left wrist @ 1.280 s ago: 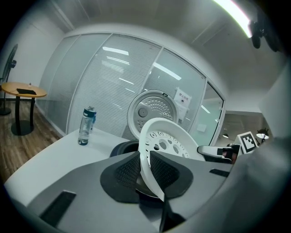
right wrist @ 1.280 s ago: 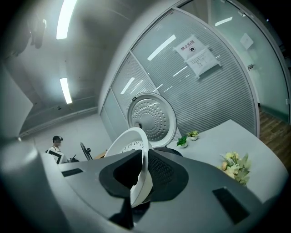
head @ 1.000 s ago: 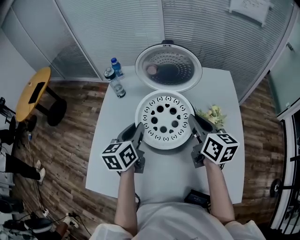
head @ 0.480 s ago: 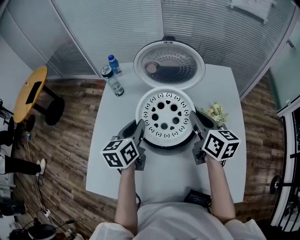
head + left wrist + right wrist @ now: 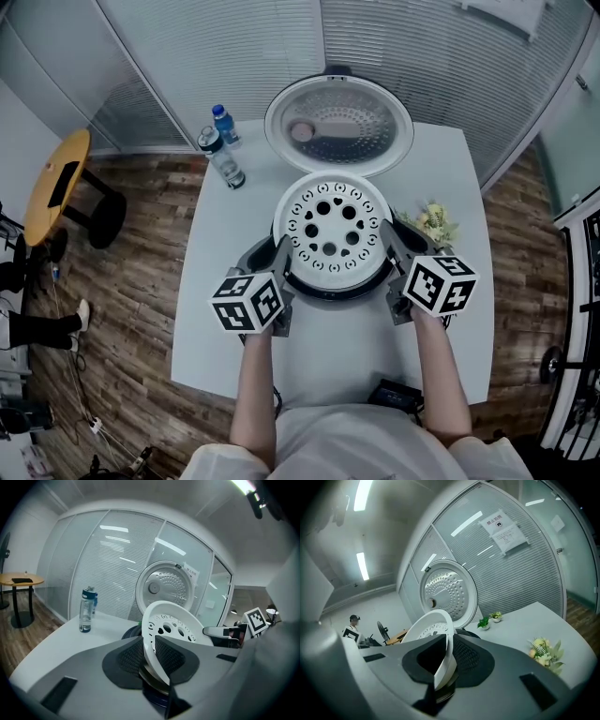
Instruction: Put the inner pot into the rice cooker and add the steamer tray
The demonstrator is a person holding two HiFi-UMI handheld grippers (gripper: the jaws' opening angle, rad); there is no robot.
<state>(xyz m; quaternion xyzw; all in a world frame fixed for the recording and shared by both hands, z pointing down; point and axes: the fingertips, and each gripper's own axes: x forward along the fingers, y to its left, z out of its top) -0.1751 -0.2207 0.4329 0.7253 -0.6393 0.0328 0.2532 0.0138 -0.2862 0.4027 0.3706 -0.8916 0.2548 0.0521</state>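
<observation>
The white steamer tray (image 5: 333,230), round with many holes, is held between both grippers over the rice cooker (image 5: 330,291), whose dark rim shows below the tray's near edge. My left gripper (image 5: 280,257) is shut on the tray's left rim, and my right gripper (image 5: 388,238) is shut on its right rim. In the left gripper view the tray's edge (image 5: 171,623) stands clamped between the padded jaws of my left gripper (image 5: 152,657). The right gripper view shows the tray (image 5: 431,627) pinched the same way by my right gripper (image 5: 445,660). The tray hides the inside of the cooker.
The cooker's lid (image 5: 338,127) stands open behind it. Two water bottles (image 5: 225,159) stand at the table's back left. A small bunch of flowers (image 5: 431,223) lies just right of the cooker. A black object (image 5: 394,396) sits at the table's near edge (image 5: 319,398).
Both grippers have carried the tray a little away from me and down over the cooker. The cooker's dark rim now shows under the tray's near edge.
</observation>
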